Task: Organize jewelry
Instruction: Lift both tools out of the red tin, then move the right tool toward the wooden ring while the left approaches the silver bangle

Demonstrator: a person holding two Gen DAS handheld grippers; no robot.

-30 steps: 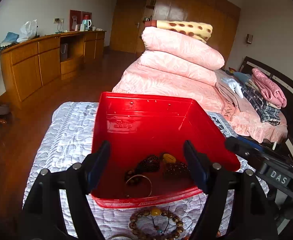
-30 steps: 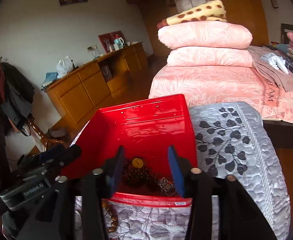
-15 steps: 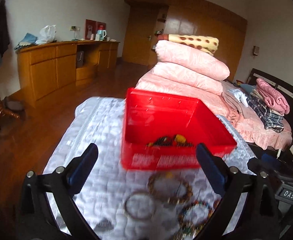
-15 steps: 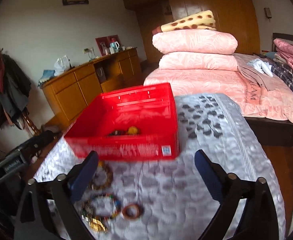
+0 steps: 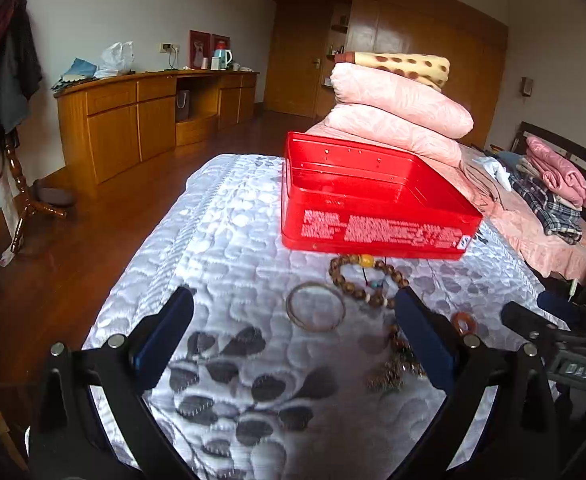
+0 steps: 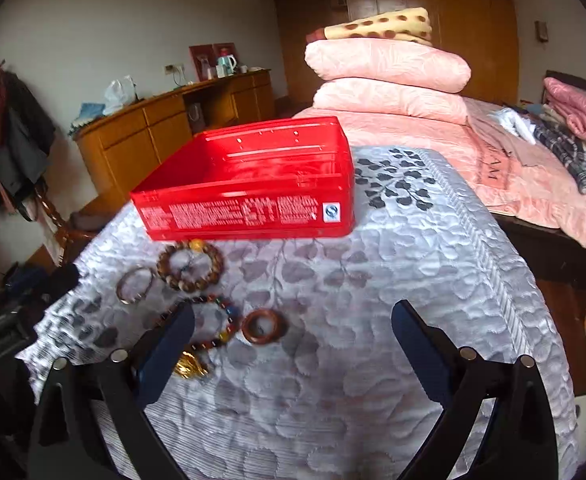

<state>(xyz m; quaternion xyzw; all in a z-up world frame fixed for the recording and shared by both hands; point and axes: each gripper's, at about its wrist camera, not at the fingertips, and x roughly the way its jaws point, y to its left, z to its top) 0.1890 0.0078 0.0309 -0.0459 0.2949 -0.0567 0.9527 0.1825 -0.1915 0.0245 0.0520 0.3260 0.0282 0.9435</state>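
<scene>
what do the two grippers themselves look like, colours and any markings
Both the left gripper and the right gripper have black angular frames with silver round bolt heads and two dark blue padded fingers. In the left view, the right gripper's body shows white lettering reading "DAS".

Quilted grey-white bedspread [image 5: 229, 240] with dark leaf print covers the near surface. Behind it: stacked pink pillows [image 5: 401, 104], spotted yellow blanket [image 5: 405, 66] folded on top. Pink bed [image 6: 533, 184] to the right carries folded clothes [image 5: 549, 184], a plaid piece among them. Wooden sideboard [image 5: 133, 116] along the left wall; white plastic bag [image 5: 116, 58] and kettle [image 5: 222, 57] on its top. Coats [image 6: 9, 136] hang on a wooden rack at far left. Wooden wardrobe [image 5: 413, 40] across the back wall.
</scene>
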